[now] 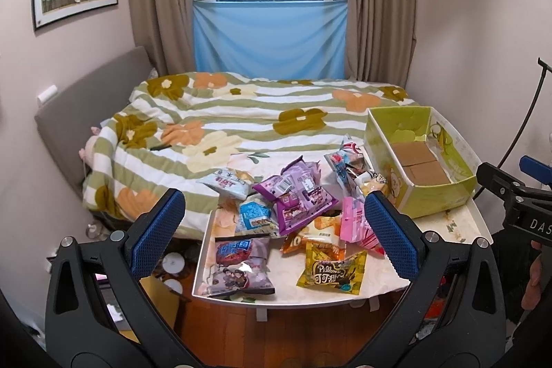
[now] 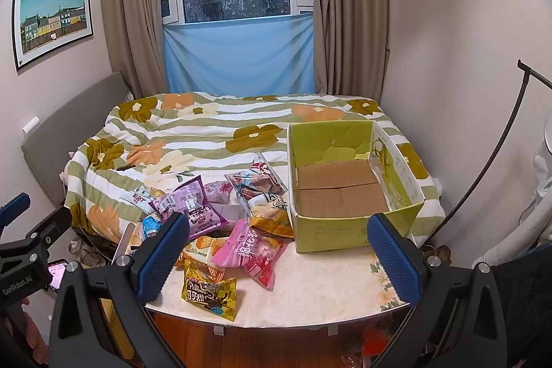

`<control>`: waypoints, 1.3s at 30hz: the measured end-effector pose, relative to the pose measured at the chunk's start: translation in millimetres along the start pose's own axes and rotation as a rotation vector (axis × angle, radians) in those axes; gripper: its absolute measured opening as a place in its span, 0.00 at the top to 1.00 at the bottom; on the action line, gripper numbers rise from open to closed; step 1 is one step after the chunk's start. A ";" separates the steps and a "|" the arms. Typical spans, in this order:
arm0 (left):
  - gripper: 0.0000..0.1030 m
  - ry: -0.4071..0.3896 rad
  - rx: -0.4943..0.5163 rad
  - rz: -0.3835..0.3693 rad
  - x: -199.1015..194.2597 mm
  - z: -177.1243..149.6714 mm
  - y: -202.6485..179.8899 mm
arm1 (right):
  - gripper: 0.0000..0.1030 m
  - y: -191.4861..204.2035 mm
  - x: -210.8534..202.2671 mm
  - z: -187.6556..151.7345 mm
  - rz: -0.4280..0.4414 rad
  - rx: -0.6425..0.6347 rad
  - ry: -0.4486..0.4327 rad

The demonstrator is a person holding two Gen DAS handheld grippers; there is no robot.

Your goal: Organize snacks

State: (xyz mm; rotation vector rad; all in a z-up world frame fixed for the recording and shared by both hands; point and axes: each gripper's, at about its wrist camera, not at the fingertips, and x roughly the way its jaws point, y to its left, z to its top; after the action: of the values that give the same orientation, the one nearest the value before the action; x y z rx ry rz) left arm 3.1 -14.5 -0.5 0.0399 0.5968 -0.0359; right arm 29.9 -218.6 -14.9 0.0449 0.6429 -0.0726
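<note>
A pile of snack packets lies on the white floral table: a purple packet, a yellow Pillows packet, a pink packet, a dark blue-red packet. An empty green cardboard box stands at the table's right. My left gripper is open, held above the table's near edge over the pile. My right gripper is open, near the box and above the pink packet and the yellow packet.
A bed with a floral green-striped quilt lies behind the table. Walls close in at left and right. A black stand leans at the right. Wooden floor shows below the table edge.
</note>
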 end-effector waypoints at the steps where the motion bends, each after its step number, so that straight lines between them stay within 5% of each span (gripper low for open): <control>1: 0.00 0.000 0.001 0.002 0.0 -0.1 0.0 | 0.00 1.2 -1.3 -0.2 0.001 0.001 -0.001; 11: 0.00 -0.009 -0.004 -0.008 -5.1 1.3 -4.6 | 0.00 -6.2 0.7 -0.8 0.013 0.006 0.002; 15: 0.00 0.044 -0.005 -0.015 5.6 -0.2 -4.7 | 0.00 -11.1 4.7 -4.6 0.038 0.006 0.021; 30: 0.00 0.320 -0.075 0.085 93.8 -75.1 26.4 | 0.00 -13.2 112.5 -78.5 0.313 0.008 0.342; 39: 0.00 0.471 -0.124 0.004 177.4 -101.0 61.1 | 0.00 19.4 174.9 -116.2 0.446 -0.016 0.489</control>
State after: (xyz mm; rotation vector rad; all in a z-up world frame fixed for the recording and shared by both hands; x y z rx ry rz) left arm 95.8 47.4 -182.1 -0.0730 1.0688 0.0156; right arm 101.7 -201.1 -212.5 0.1937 1.1076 0.3851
